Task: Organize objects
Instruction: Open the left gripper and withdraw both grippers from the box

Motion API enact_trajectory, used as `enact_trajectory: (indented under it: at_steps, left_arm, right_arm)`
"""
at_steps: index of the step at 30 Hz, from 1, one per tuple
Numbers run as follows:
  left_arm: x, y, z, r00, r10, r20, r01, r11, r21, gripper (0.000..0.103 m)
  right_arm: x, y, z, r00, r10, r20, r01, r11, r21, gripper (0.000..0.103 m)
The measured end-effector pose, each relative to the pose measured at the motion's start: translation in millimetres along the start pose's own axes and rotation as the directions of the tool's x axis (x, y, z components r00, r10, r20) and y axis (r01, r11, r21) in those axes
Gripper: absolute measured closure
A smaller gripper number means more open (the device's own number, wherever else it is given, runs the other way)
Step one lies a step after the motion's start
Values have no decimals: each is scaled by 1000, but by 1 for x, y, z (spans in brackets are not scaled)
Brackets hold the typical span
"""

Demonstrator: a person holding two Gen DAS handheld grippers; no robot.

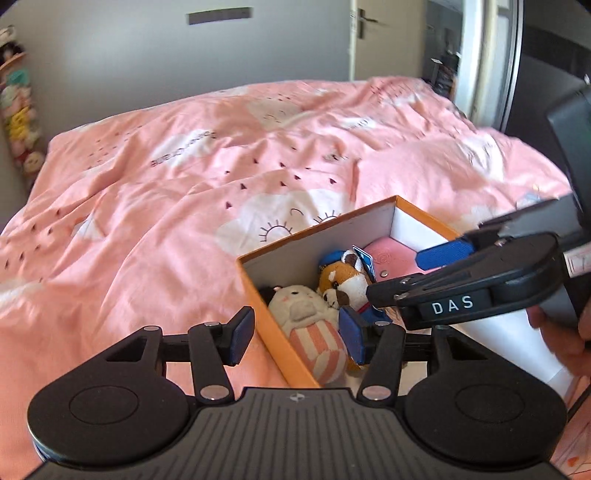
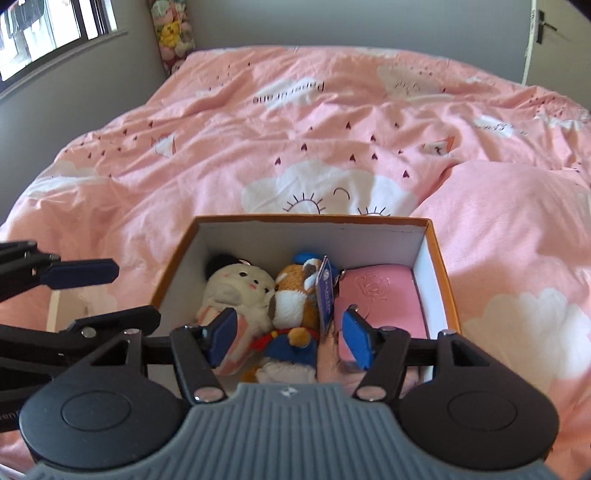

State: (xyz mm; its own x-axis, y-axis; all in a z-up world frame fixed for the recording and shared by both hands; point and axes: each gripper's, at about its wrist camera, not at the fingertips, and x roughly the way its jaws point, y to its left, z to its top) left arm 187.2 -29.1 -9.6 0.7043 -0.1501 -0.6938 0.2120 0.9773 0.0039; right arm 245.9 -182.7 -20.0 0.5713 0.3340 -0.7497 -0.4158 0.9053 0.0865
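The left gripper [image 1: 299,334] is held with its jaws apart and nothing clamped between them, the near left wall of the box falling in the gap. The right gripper [image 2: 290,339] is likewise spread open above the box contents, with no pad pressed on anything.

An open cardboard box [image 2: 441,266], orange outside and white inside, is set on the bed. Three things are packed side by side in it. At the left a cream plush toy [image 2: 240,286] with pink cheeks and a pink-and-white striped body is laid. In the middle an orange-and-white plush animal [image 2: 295,295] in a blue cap and blue clothes is seen, with a blue hang tag [image 2: 327,291] attached. At the right a flat pink embossed case [image 2: 380,295] is fitted against the wall.

The bed is covered by a pink duvet [image 2: 258,147] printed with white clouds, small dark hearts and lettering. Grey walls, a window [image 2: 48,33], a door with a handle [image 1: 364,22] and a column of stuffed toys [image 2: 173,33] in the corner are visible behind.
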Motion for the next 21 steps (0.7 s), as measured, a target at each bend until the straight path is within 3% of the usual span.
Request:
enact_trajectory:
  at_steps: [7, 14, 21]
  left_arm:
    - [-51, 21, -23, 999, -15, 32, 20, 989, -144, 41]
    - [-73, 45, -49, 1000, -22, -13, 18, 969, -245, 41]
    - [-86, 68, -77, 995, -21, -99, -10, 954, -301, 45]
  right_arm:
    - [-41, 37, -27, 994, 0, 110, 1, 1000, -6, 38]
    - [-65, 77, -48, 976, 43, 211, -27, 997, -77, 38]
    - [-70, 118, -66, 975, 78, 209, -34, 978, -205, 38]
